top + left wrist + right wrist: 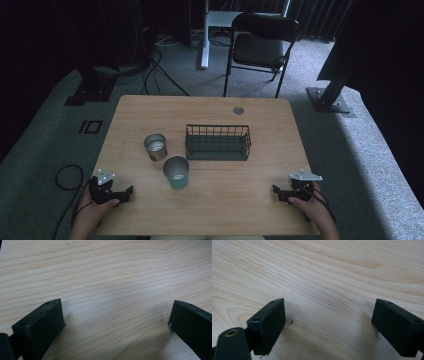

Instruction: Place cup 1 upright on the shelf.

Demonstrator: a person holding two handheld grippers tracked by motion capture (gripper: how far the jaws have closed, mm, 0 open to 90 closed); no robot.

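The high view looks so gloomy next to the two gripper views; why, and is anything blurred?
High view: dim, soft and grainy, dark surroundings; cups cast faint shadows on the table. Left gripper view: bright, wood grain sharp, near jaws slightly soft, shadow between them. Right gripper view: equally bright, crisp grain, soft shadows beside the jaws.

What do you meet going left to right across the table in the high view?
left gripper → silver cup → teal cup → wire basket → right gripper
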